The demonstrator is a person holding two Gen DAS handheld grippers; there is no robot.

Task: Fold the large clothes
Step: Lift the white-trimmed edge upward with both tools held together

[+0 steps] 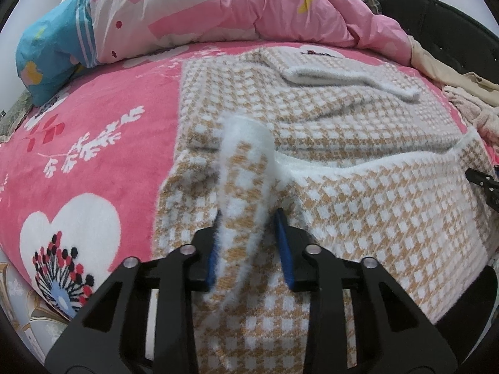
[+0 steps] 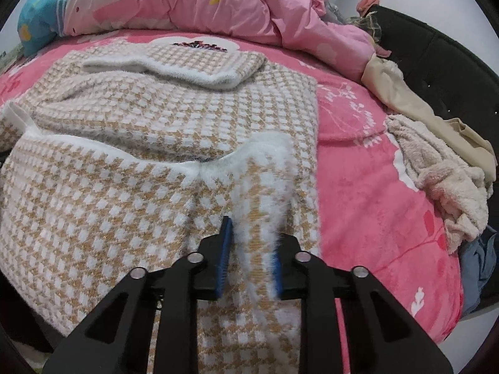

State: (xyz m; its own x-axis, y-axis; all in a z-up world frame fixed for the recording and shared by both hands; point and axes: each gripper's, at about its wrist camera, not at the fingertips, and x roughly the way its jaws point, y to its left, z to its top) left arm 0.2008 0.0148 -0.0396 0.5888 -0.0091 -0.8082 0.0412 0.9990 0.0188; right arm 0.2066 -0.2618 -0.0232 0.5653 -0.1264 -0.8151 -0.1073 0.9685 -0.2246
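Observation:
A fuzzy tan-and-white houndstooth garment (image 1: 358,193) lies spread on the pink bed cover (image 1: 103,143), its near part folded over with a white trim edge. My left gripper (image 1: 248,218) is shut on a raised fold of the garment's near left edge, and the fabric fills the gap between the blue pads (image 1: 283,246). In the right wrist view the same garment (image 2: 103,205) fills the left half. My right gripper (image 2: 254,233) is shut on a bunched fold at the near right edge. A white-trimmed sleeve (image 2: 174,68) lies folded across the far part.
A crumpled pink quilt (image 1: 249,6) and a blue pillow (image 1: 43,62) lie along the far side of the bed. A heap of beige and cream clothes (image 2: 443,168) sits at the right, beside the black bed frame (image 2: 436,59). Pink bed cover (image 2: 368,193) shows right of the garment.

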